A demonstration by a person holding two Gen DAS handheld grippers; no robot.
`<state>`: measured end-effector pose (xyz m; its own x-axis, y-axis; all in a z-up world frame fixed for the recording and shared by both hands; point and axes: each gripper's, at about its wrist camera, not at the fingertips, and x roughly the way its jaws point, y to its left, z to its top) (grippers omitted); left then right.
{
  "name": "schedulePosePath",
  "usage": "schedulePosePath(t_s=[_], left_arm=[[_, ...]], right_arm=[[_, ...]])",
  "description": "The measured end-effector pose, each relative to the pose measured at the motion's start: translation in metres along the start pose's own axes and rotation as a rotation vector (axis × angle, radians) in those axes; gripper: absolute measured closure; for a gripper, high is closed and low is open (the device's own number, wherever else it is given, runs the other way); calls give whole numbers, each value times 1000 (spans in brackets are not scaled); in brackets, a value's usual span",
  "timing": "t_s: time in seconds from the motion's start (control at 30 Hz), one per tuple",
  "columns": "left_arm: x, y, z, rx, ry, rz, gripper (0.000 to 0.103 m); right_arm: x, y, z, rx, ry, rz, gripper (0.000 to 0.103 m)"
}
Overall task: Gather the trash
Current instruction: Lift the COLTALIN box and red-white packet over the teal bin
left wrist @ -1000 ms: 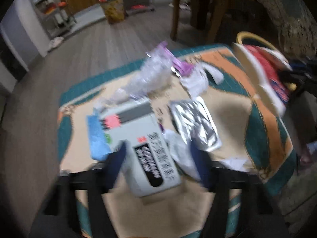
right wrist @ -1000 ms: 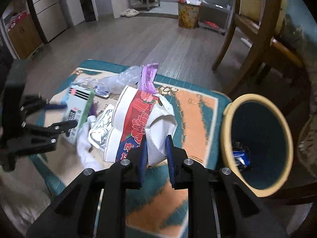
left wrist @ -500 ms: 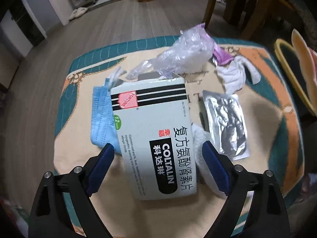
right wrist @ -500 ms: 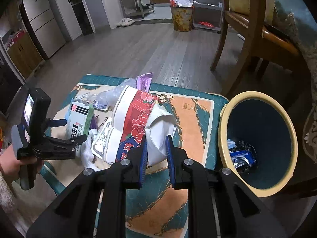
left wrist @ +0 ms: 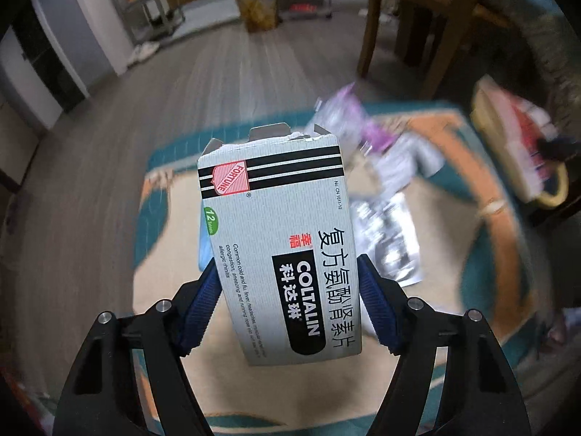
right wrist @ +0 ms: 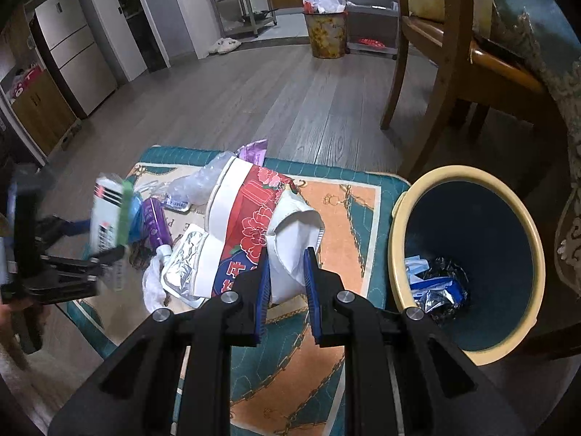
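A grey-white medicine box (left wrist: 279, 239) hangs above the rug, and my left gripper (left wrist: 288, 265) is closing its jaws, pads pressed on the box's two sides. The right wrist view shows that gripper (right wrist: 83, 250) at far left with the box (right wrist: 105, 214) tilted up. My right gripper (right wrist: 287, 258) is shut on a crushed white and red paper container (right wrist: 254, 218), lifted over the rug. A yellow-rimmed blue bin (right wrist: 399, 218) stands to the right with wrappers inside. The container (left wrist: 515, 138) is blurred at right in the left wrist view.
On the patterned rug (right wrist: 345, 210) lie a foil pack (right wrist: 181, 265), a purple tube (right wrist: 154, 221), clear plastic (right wrist: 203, 181), a purple wrapper (right wrist: 252, 150) and a blue mask (right wrist: 136, 214). A wooden chair (right wrist: 417, 72) stands behind the bin.
My left gripper opened wide around the medicine box, then closed on it and lifted it off the rug. The right gripper kept its grip on the paper container, drifting slightly.
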<state>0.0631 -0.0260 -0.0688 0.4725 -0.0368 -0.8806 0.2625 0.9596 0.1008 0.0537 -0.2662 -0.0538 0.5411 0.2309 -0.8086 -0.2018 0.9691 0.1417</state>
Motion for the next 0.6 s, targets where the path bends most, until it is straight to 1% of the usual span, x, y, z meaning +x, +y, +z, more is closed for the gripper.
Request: schedulePosePath(t_s=[0.07, 0.13, 0.23, 0.3, 0.33, 0.4, 0.5, 0.53, 0.6], left_arm=[[-22, -9, 9, 25, -46, -17, 29], [-47, -21, 25, 74, -97, -33, 29], [-72, -40, 43, 130, -151, -47, 29], [-82, -54, 49, 168, -181, -53, 29], [-85, -61, 52, 187, -196, -58, 29], [-80, -71, 55, 188, -210, -79, 29], [-62, -90, 60, 158, -180, -159, 29], [-55, -100, 64, 171, -171, -185, 29], [-51, -118, 67, 220, -184, -188, 29]], right_arm=[[-6, -4, 1, 7, -19, -2, 85], [-12, -11, 4, 24, -38, -3, 85], [-22, -24, 8, 53, -67, -12, 85], [-27, -34, 8, 70, -78, -24, 85], [-29, -39, 7, 77, -80, -28, 85], [-33, -50, 5, 90, -80, -43, 85], [-42, -70, 1, 103, -87, -80, 85], [-44, -77, 1, 115, -91, -86, 85], [-48, -94, -1, 146, -96, -102, 85]])
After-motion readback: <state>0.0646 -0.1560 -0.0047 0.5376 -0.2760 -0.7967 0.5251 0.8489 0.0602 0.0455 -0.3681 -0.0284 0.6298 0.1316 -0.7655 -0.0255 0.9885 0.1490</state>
